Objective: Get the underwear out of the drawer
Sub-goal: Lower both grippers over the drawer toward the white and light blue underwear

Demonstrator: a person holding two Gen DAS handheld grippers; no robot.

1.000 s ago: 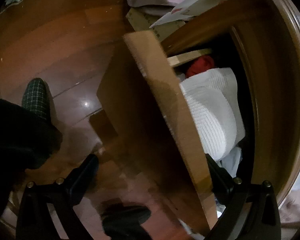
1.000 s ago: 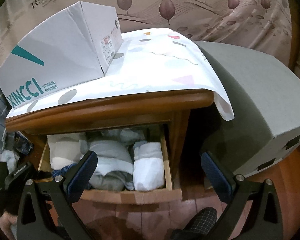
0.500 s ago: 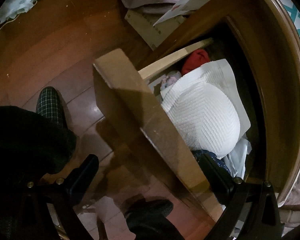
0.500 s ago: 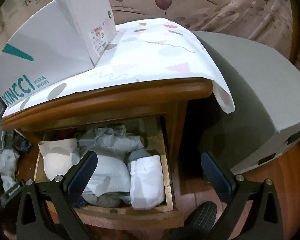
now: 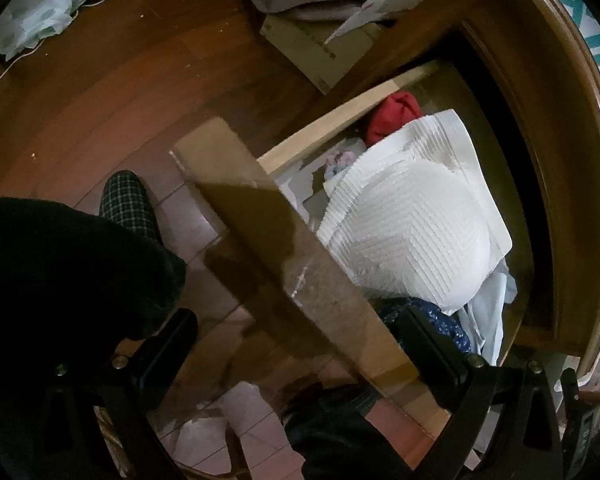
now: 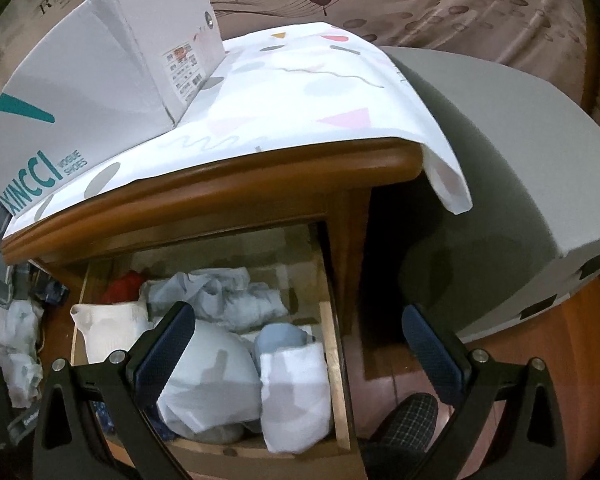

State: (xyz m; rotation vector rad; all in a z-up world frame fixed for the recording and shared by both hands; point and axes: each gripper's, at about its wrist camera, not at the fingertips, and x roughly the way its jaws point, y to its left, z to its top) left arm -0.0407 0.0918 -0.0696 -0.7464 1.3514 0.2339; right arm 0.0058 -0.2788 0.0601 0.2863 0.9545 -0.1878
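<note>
The wooden drawer (image 6: 336, 364) of the brown wooden nightstand (image 6: 236, 196) stands pulled out, and it is packed with folded underwear and other soft garments. In the right wrist view a rolled white cloth bundle (image 6: 294, 396) lies against the drawer's right wall, touching a larger pale blue-white folded garment (image 6: 212, 376) beside it; behind them sits a crumpled light grey-blue piece (image 6: 224, 292), with a cream ribbed garment (image 6: 108, 328) at the left and a small red fabric item (image 6: 126, 284) in the back left corner. The right gripper (image 6: 300, 356) hovers above the drawer's front with its jaws spread wide, holding nothing. In the left wrist view the drawer's front panel (image 5: 284, 264) runs diagonally across the frame, and the left gripper (image 5: 296, 344) straddles it with jaws wide apart, one finger outside over the reddish wooden floor (image 5: 100, 92) and the other inside, touching or just over a dark blue patterned garment (image 5: 440, 320); whether it presses on anything I cannot tell. A white ribbed folded garment (image 5: 416, 216) fills the drawer's middle there. A white shoe box with teal lettering (image 6: 92, 92) rests on a patterned white cloth (image 6: 300, 96) covering the nightstand top.
</note>
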